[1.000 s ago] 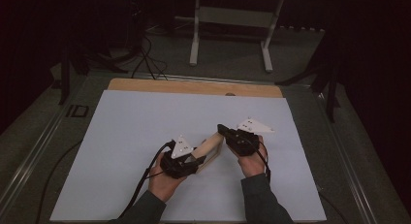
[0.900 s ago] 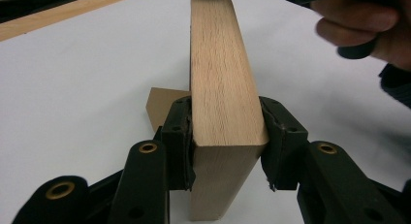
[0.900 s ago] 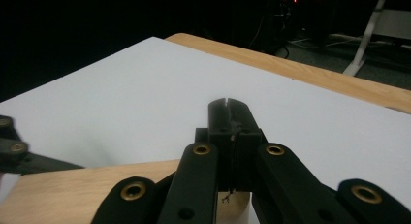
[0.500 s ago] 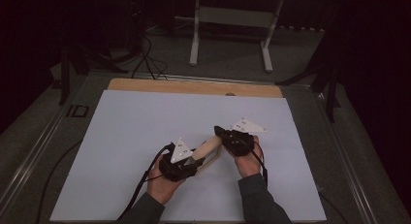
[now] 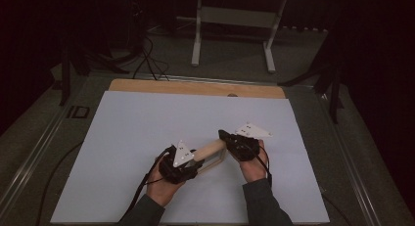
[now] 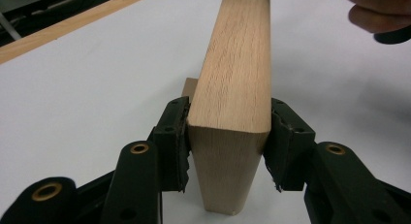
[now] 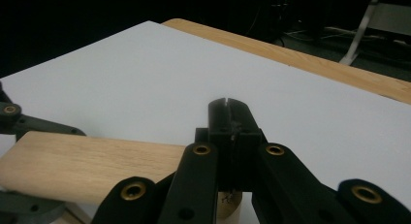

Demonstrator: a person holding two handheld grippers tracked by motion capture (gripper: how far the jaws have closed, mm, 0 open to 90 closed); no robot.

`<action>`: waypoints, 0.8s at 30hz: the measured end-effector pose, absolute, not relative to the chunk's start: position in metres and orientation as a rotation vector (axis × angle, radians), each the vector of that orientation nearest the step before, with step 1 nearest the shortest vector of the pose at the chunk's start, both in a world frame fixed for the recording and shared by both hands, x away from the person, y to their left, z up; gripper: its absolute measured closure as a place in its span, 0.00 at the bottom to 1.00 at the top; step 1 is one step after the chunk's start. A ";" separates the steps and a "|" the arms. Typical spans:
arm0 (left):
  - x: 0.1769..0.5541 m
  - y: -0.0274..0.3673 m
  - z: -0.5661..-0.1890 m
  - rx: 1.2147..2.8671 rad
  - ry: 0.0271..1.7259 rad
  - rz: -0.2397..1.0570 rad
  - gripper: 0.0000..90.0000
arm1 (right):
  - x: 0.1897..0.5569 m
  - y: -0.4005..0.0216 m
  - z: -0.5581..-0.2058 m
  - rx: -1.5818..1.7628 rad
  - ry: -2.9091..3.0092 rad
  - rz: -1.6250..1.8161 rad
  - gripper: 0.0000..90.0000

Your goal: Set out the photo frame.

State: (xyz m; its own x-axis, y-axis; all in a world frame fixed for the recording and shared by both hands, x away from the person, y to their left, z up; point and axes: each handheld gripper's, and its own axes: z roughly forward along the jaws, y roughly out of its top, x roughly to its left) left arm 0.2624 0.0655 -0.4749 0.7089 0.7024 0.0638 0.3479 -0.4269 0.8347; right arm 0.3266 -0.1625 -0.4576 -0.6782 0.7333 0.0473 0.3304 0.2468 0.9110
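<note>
While both hands stayed low in the middle of the high view, the whole job came down to one wooden block (image 5: 211, 148) sitting between the two grippers on the white table sheet (image 5: 147, 123).

In the left gripper view the block (image 6: 232, 112) ran up the centre of the frame, its near end standing between the black pads. The left gripper (image 6: 227, 146) had just been easing its jaws apart; you could see a sliver of gap on each side, so the pads flanked the wood rather than pinching it.

The right gripper (image 7: 228, 117) had its jaws pressed flat together, nothing showing between them, with the block (image 7: 92, 166) lying across the lower left of that frame, just under and beside the jaws. Couldn't tell if they actually touched the wood.
</note>
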 end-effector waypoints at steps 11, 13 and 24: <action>0.266 0.068 -0.477 2.053 0.833 0.567 0.62 | 0.319 -0.164 -0.455 0.955 2.150 1.396 1.00; 0.267 0.069 -0.478 2.053 0.834 0.561 0.62 | 0.318 -0.164 -0.455 0.956 2.155 1.392 1.00; 0.270 0.072 -0.481 2.024 0.874 0.544 0.62 | 0.312 -0.162 -0.452 0.920 2.168 1.384 0.99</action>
